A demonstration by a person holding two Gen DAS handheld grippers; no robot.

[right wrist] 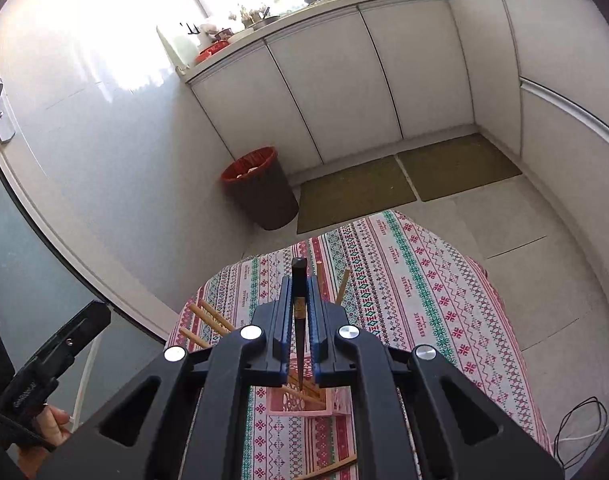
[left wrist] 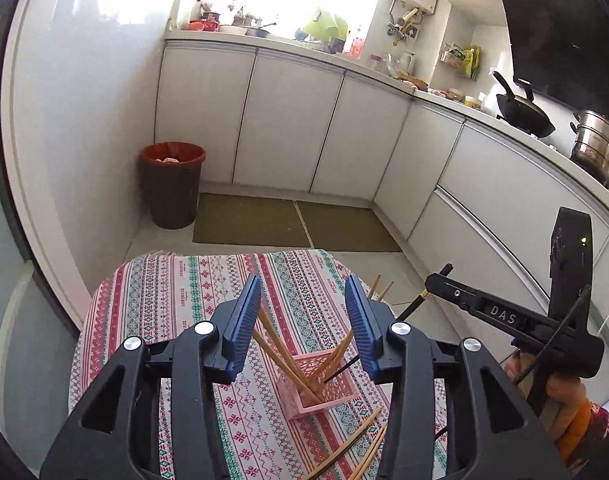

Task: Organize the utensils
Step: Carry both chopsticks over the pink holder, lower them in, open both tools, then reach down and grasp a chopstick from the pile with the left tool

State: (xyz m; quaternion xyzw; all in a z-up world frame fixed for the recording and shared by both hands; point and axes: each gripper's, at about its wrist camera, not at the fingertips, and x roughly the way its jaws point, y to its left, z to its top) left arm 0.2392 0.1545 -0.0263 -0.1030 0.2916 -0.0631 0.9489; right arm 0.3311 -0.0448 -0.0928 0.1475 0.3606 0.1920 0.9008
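A pink slotted basket stands on the round table's patterned cloth with several wooden chopsticks leaning in it. My left gripper hovers over the basket, open; the chopsticks pass between its blue pads without being pressed. To the right, my right gripper is shut on a black chopstick whose tip reaches the basket's mouth. In the right wrist view that gripper clamps the black chopstick pointing down into the basket. The left gripper shows at the left edge.
More wooden chopsticks lie loose on the cloth near the front. Beyond the table are a brown bin with a red liner, two floor mats, white cabinets, a wok and a steel pot. A black cable lies on the floor.
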